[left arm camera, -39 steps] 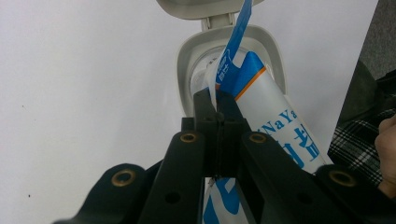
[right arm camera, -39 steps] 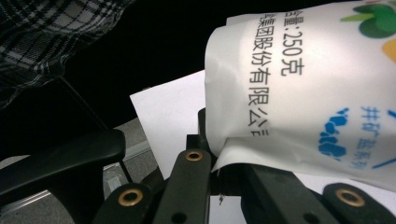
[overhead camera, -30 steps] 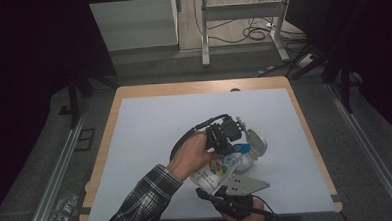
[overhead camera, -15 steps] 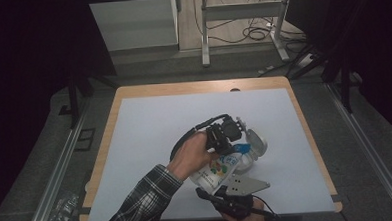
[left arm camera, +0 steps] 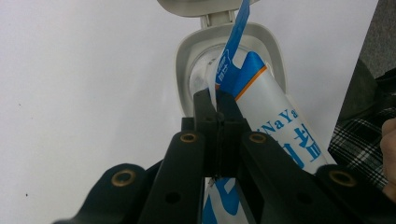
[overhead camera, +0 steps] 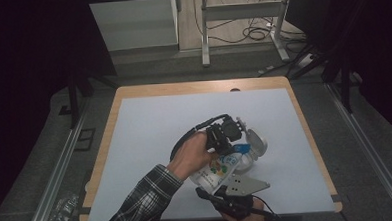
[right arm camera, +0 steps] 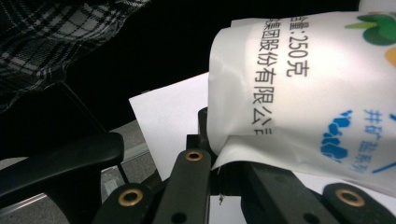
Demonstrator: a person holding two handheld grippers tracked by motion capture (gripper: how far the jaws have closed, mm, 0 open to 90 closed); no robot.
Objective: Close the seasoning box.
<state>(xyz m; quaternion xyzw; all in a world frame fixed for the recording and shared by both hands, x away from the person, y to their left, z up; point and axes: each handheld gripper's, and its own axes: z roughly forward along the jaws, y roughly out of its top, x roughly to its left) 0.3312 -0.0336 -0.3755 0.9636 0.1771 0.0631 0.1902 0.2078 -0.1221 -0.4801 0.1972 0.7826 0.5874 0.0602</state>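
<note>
A white salt bag (overhead camera: 215,170) with blue and green print lies tilted over the white mat, its mouth at a small white jar (overhead camera: 254,147) with its flip lid up. My left gripper (overhead camera: 231,140) is shut on the bag's blue top strip. In the left gripper view the shut gripper (left arm camera: 217,112) pinches that strip just before the jar's rim (left arm camera: 186,70), and the bag (left arm camera: 275,116) reaches into the opening. My right gripper (overhead camera: 215,188) holds the bag's bottom end; in the right gripper view the gripper (right arm camera: 217,147) is shut on the bag's (right arm camera: 303,84) folded edge.
The table (overhead camera: 159,122) has a white mat with a wooden border. A plaid sleeve (overhead camera: 138,203) comes in from the bottom left. Beyond the far edge stand a metal frame (overhead camera: 240,18) and floor cables (overhead camera: 253,34). A crumpled plastic wrap (overhead camera: 63,209) lies left of the table.
</note>
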